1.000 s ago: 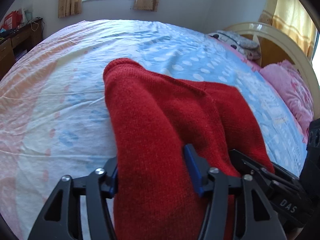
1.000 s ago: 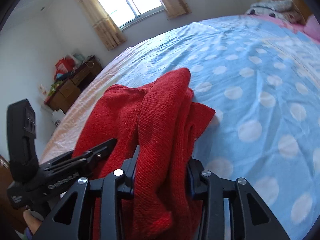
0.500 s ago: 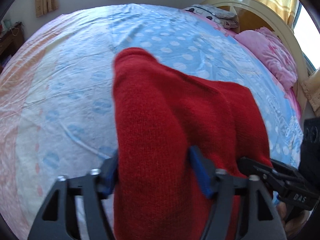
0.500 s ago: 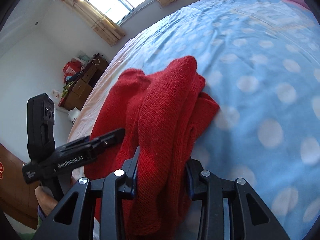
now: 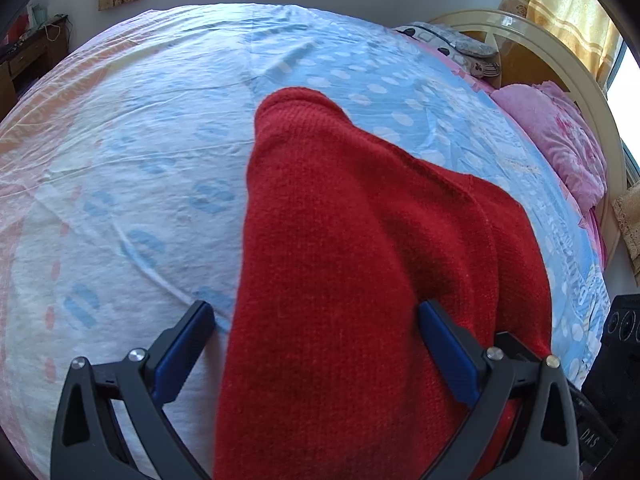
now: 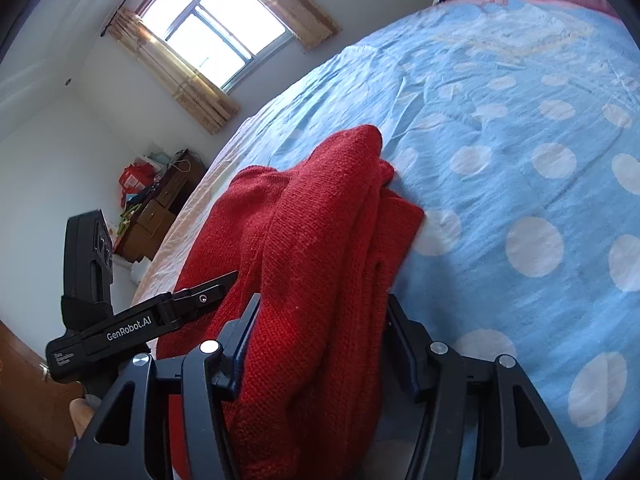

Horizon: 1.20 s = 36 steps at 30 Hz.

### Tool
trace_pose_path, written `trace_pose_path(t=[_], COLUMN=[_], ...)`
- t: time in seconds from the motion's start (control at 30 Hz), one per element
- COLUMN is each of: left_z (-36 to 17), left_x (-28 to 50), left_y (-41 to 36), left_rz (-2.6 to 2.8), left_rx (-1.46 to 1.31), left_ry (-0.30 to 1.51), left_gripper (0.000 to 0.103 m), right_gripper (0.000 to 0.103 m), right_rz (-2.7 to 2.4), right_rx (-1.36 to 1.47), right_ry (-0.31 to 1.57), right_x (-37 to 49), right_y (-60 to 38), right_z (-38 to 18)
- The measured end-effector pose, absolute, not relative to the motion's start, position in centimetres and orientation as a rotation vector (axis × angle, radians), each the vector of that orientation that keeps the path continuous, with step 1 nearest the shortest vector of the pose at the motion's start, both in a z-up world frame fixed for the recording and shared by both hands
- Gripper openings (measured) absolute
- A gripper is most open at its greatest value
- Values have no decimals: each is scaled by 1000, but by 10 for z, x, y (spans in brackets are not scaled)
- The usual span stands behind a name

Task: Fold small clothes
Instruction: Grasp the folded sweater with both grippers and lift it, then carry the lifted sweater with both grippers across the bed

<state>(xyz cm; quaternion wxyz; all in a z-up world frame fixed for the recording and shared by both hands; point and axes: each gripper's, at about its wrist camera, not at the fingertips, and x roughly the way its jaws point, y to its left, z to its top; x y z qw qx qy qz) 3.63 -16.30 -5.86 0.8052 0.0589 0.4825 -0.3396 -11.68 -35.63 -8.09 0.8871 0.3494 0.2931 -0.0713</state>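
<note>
A red knitted garment (image 5: 360,240) lies bunched in a long fold on the blue dotted bed sheet (image 5: 120,200). My left gripper (image 5: 315,307) straddles its near end. Its jaws are opening wide: the left blue pad (image 5: 180,352) stands clear of the knit and the right pad (image 5: 444,344) rests beside it. In the right wrist view the garment (image 6: 320,220) runs up between the fingers of my right gripper (image 6: 324,300). Those jaws are opening too, and the bunch sits loosely between the pads. The left gripper (image 6: 200,300) shows at the garment's left side.
Pink pillows (image 5: 560,140) and a curved cream headboard (image 5: 568,68) lie at the far right of the bed. A wooden chest of drawers (image 6: 160,208) with clutter stands by the wall under a curtained window (image 6: 216,28). A person's fingertip (image 6: 80,412) shows under the left gripper.
Both pairs of jaws have spread apart and loosened their pinch on the red garment. Both hands shifted across the bed, and the garment settled lower onto the sheet.
</note>
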Motion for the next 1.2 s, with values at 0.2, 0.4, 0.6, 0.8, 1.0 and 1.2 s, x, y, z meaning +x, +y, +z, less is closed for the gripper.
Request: trace_pose_path(t=[0.2, 0.4, 0.6, 0.8, 1.0, 1.2], left_z=[-49, -37, -29, -23, -18, -14], left_x=[22, 10, -4, -20, -32, -36], left_y=[-170, -171, -166, -158, -145, -130], left_rz=[-787, -732, -699, -664, -635, -605], left_rx=[164, 189, 213, 218, 218, 205], left_ry=[975, 939, 927, 901, 879, 874], left_gripper=[69, 50, 46, 44, 43, 43], right_gripper=[46, 40, 40, 40, 40, 40], right_rz=[-154, -219, -228, -231, -221, -198], right_rx=[671, 565, 474, 434, 414, 391], right_ry=[632, 661, 658, 645, 630, 625], right_x=[-113, -113, -121, -128, -137, -140], right_y=[-353, -337, -325, -319, -301, -285], right_z=[-78, -62, -46, -37, -27, -21])
